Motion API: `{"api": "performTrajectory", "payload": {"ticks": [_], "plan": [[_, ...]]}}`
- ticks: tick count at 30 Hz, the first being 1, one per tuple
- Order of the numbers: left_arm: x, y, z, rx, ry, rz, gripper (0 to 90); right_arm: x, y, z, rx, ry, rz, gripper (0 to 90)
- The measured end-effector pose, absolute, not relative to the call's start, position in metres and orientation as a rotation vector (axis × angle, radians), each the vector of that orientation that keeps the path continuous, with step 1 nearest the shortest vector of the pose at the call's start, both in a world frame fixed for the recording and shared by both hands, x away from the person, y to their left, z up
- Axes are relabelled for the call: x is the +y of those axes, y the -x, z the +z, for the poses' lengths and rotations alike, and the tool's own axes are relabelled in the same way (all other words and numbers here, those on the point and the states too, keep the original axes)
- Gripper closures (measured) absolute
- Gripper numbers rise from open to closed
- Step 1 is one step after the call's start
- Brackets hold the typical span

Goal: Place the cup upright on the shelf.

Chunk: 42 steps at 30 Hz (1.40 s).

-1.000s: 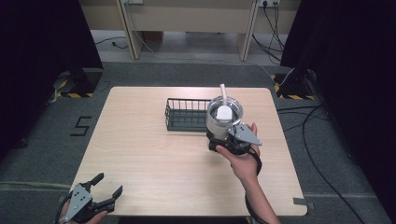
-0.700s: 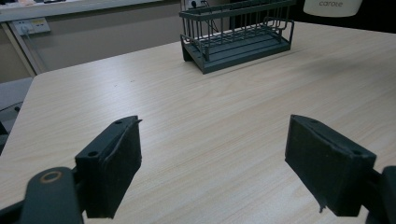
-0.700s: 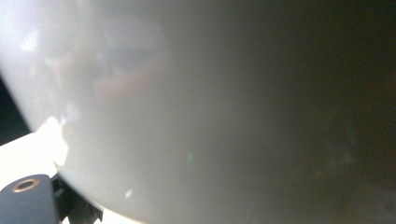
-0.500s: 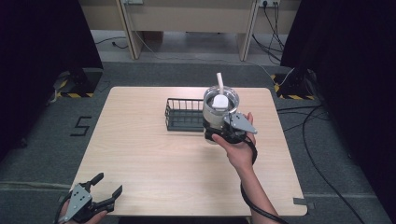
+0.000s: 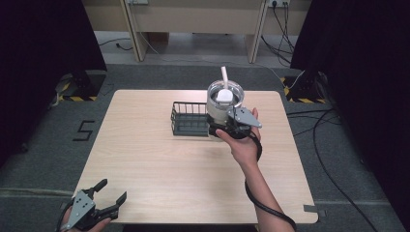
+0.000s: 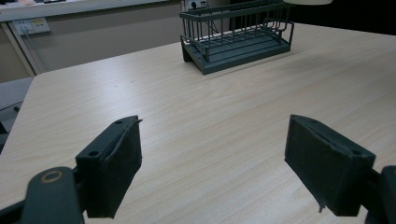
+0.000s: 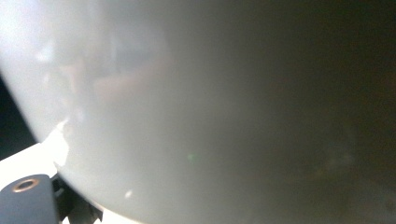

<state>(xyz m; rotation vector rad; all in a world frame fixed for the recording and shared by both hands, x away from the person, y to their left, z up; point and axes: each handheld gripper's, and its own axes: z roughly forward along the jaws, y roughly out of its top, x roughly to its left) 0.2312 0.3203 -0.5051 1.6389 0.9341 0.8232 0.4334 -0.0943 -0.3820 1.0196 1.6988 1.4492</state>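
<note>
At the near left corner of the table [image 5: 159,164] the left tool [image 5: 110,200] idles, its jaws spread wide with nothing between them, well apart from the work. Farther out, toward the right, the right tool [image 5: 223,126] clamps the lower body of a clear tumbler [image 5: 223,102], which stands upright with its long axis vertical and a white straw [image 5: 225,77] rising from the lid. The tumbler hangs at the right end of the black wire basket [image 5: 189,119], just beside or over it; which, I cannot tell. The basket lies left of the tumbler, so the right hand is clearly nearer for lowering it in.
</note>
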Motion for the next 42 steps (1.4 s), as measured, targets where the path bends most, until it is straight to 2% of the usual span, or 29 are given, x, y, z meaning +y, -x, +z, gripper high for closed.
{"api": "performTrajectory", "payload": {"ticks": [42], "plan": [[0.322, -0.232, -0.505, 0.931, -1.643, 0.814, 18.3, -0.069, -0.498, -0.355, 1.678, -1.064, 1.411, 10.2]]}}
